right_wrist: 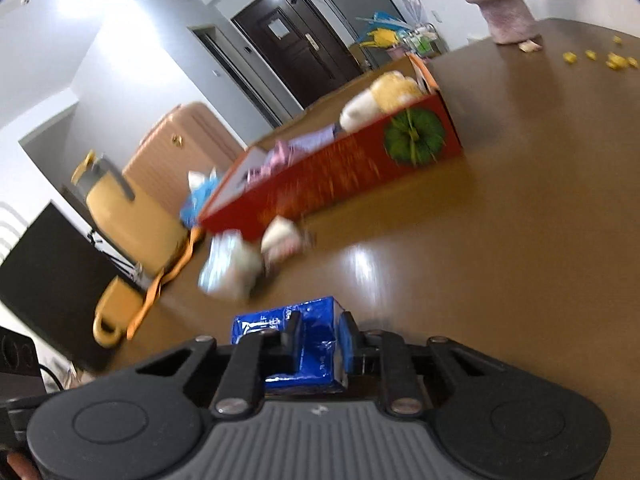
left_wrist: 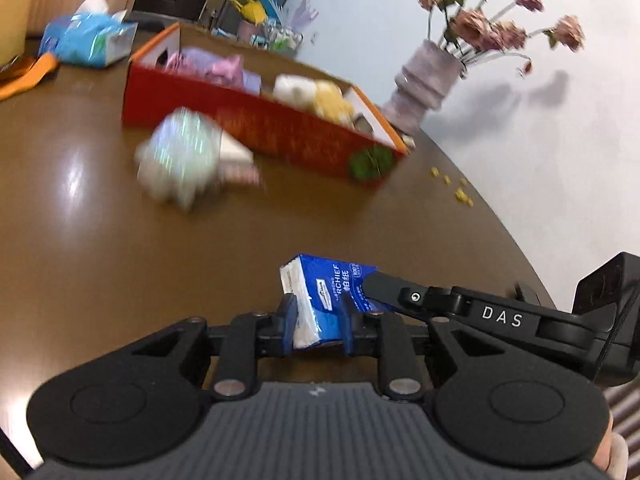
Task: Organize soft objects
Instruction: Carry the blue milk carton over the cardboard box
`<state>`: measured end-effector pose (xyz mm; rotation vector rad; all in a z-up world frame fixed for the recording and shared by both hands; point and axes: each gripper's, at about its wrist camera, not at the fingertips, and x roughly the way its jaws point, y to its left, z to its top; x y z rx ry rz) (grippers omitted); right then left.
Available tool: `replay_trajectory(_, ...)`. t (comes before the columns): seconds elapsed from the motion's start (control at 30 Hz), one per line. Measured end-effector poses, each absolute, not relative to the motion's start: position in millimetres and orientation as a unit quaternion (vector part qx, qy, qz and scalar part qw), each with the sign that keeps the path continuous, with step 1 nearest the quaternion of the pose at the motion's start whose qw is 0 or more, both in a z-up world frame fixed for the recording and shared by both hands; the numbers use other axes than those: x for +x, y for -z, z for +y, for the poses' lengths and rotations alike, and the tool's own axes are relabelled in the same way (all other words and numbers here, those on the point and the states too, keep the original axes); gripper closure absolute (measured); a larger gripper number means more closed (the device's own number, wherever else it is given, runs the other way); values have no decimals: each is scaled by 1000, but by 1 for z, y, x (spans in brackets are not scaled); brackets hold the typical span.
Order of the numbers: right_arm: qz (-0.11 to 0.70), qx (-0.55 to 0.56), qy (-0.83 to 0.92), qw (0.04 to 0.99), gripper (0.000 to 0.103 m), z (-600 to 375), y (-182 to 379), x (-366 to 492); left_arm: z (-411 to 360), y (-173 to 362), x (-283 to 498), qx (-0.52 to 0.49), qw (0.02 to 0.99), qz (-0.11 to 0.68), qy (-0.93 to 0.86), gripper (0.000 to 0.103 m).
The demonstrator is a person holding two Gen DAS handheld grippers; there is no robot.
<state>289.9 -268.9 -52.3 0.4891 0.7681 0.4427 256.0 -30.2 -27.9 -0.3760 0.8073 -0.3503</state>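
Both my claws hold the same thing — a blue tissue pack (left_wrist: pixel 324 300). My left claw (left_wrist: pixel 318 326) pinches it between its blue pads, one pad on the pack's white end and the other across the blue printed face. My right claw (right_wrist: pixel 318 340) is clamped on the pack (right_wrist: pixel 308 340) from the other side; in the left view its black finger (left_wrist: pixel 386 288) lies on the pack's right edge. The pack hangs just above the brown table (left_wrist: pixel 100 240).

Farther back stands a red box (left_wrist: pixel 256 128) with soft toys inside: a pink one (left_wrist: pixel 226 68), a white one (left_wrist: pixel 294 88), a yellow one (left_wrist: pixel 332 100). In front of the box a pale, blurred bundle (left_wrist: pixel 184 156) lies on the table. A vase of flowers (left_wrist: pixel 426 80) stands behind the box's right end — yellow crumbs (left_wrist: pixel 460 192) are scattered near it.
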Motion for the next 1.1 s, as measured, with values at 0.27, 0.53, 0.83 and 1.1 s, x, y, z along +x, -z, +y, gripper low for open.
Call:
replay_trajectory(0.27,360,217,-203,884,82,-273,52,230,-20,31,211,-169,890,388,167,74)
replay_trajectory(0.53,361,215,-212,882,82,-271,56,226,-21,40,211,-186,882,401,162,71)
replay_trajectory(0.83,363,215,-213,881,82,-267,62,232,-16,44,226,-218,871,402,179,84)
replay_trajectory(1.1,276,181,-213,920,82,-265,-8,302,-16,-22,320,-206,897,325,217,84)
